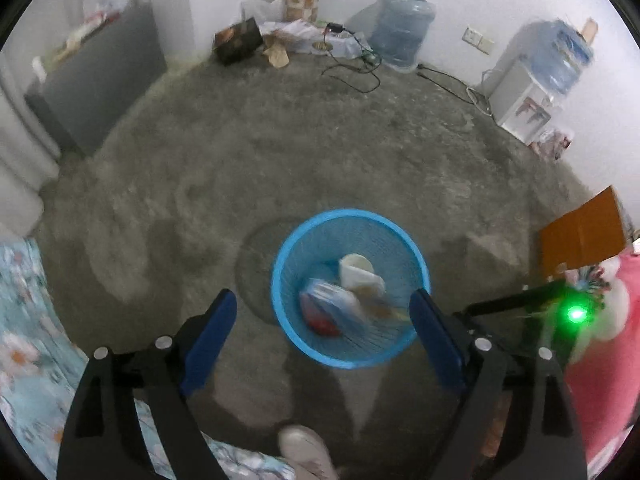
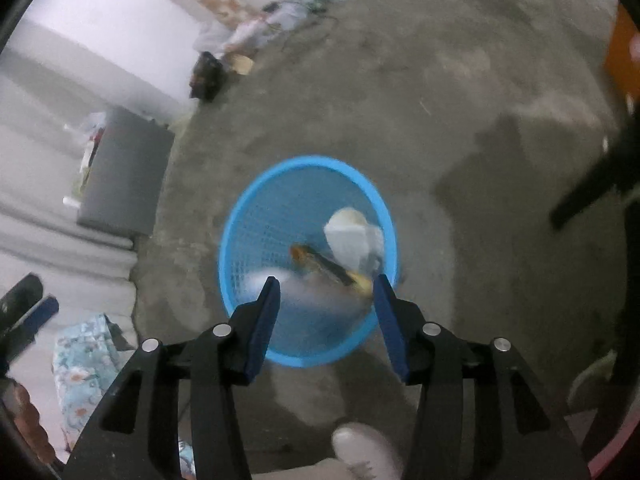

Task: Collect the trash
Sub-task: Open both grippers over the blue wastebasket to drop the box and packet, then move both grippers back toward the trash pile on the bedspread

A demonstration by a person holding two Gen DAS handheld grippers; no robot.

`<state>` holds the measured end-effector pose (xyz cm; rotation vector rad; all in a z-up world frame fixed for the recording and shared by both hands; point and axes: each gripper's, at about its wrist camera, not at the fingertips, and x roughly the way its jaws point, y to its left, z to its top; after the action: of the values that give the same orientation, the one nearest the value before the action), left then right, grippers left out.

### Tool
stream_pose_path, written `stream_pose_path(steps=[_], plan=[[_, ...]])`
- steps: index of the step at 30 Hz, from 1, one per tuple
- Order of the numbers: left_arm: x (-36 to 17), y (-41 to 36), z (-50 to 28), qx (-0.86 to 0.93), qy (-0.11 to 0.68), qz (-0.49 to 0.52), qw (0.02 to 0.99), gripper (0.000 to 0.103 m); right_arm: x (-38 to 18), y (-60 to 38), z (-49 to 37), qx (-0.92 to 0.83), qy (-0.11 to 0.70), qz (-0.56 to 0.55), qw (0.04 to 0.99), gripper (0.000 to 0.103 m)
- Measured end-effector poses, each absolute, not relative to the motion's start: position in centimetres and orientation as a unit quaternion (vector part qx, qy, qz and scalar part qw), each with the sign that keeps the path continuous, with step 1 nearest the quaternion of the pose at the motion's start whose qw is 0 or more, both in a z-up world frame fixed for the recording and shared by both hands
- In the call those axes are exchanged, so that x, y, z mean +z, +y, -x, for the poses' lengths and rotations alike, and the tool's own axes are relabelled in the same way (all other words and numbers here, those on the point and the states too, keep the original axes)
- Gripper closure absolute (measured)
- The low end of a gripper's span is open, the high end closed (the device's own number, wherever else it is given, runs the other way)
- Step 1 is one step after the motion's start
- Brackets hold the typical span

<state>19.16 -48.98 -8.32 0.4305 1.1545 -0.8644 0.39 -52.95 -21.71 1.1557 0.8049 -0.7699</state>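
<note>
Left wrist view: the left gripper hangs spread and empty over the blue mesh wastebasket at lower centre, which holds a white paper cup and a crinkly wrapper. Best to release squarely above the rim.

Right wrist view: the right gripper is parted, pinching nothing, above the basket's near rim; a blurred orange-tipped scrap lies inside.

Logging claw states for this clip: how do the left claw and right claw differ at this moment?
The left claw gapes wider than the basket below; the right claw stands narrower, framing only the basket's near edge. Both are empty, pointing down over the trash inside.
</note>
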Motion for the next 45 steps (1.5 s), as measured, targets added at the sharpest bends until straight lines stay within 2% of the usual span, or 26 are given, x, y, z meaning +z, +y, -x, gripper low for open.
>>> stream_pose_path(steps=[8, 13, 18, 21, 26, 39, 45], plan=[[-4.4, -43.8, -19.5, -0.396, 0.490, -0.198, 0.751, 0.017, -20.2, -50.6, 1.3, -0.333, 0.353, -0.522, 0.702, 0.055], [-0.3, -38.2, -19.1, -0.407, 0.466, -0.179, 0.765, 0.017, -16.6, -48.5, 0.0, -0.327, 0.353, -0.487, 0.729, 0.044], [4.0, -30.3, -17.8, -0.406, 0.443, -0.146, 0.786, 0.017, -10.8, -44.6, -2.2, -0.310, 0.360, -0.404, 0.781, 0.030], [6.4, -24.9, -16.7, -0.401, 0.423, -0.110, 0.805, 0.014, -7.1, -41.4, -3.6, -0.286, 0.363, -0.342, 0.818, 0.025], [9.1, -15.4, -14.5, -0.364, 0.368, -0.062, 0.854, 0.011, -3.1, -36.9, -5.0, -0.231, 0.356, -0.281, 0.861, 0.023], [8.8, 5.9, -9.1, -0.198, 0.326, 0.050, 0.923, 0.010, 1.2, -26.1, -8.1, -0.063, 0.363, -0.204, 0.907, 0.023], [6.2, 13.2, -7.1, -0.131, 0.336, 0.109, 0.926, 0.010, 1.8, -21.0, -9.5, 0.007, 0.377, -0.180, 0.909, 0.023]])
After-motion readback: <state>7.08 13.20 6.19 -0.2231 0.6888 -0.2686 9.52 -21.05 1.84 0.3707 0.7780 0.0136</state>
